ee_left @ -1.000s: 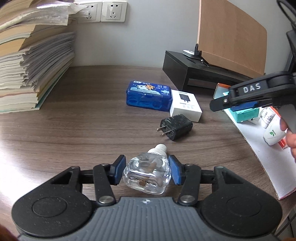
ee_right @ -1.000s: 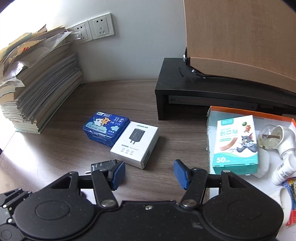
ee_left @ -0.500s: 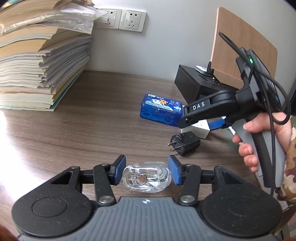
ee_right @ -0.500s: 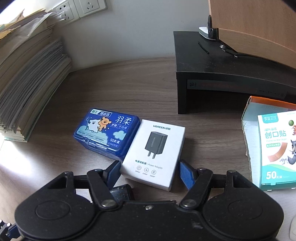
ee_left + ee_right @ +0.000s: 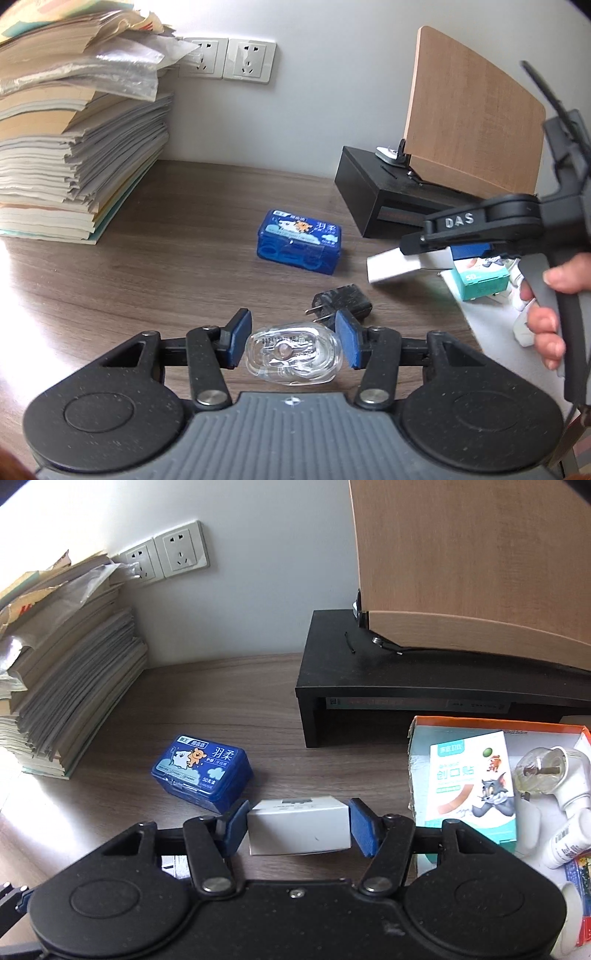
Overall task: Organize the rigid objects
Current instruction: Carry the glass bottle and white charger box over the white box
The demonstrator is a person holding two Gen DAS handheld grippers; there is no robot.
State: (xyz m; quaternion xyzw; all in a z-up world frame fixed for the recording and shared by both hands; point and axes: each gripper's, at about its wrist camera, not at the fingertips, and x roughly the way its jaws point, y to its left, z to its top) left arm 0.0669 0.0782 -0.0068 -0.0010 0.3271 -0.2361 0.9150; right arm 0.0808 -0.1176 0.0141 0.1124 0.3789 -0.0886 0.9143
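Item 1, right gripper (image 5: 298,825): jaws have just been closing and now stand about half spread, blue pads pressed flat on the two short ends of the white charger box (image 5: 298,827). Box is carried clear of the desk, long axis crosswise between the pads, one long face toward the camera. Seen from the left wrist, it hangs tilted under the gripper's nose.

Item 2, key relation: open cardboard tray (image 5: 421,738) lies ahead and to the right of the right gripper, near; it already holds a bandage box (image 5: 472,782), a plug-in vaporiser (image 5: 554,771) and small tubes. Likely drop point is this tray, so the box probably travels rightward, long side first. Right hand is the nearer of the two.

Item 3, left gripper (image 5: 291,343): jaws drawn narrow, pads closed on the sides of a clear glass refill bottle (image 5: 291,350), base toward the camera.

Item 4, loose on the desk: black plug adapter (image 5: 343,301), just beyond the left gripper's right pad; blue floss-pick case (image 5: 203,775), ahead and left of the right gripper
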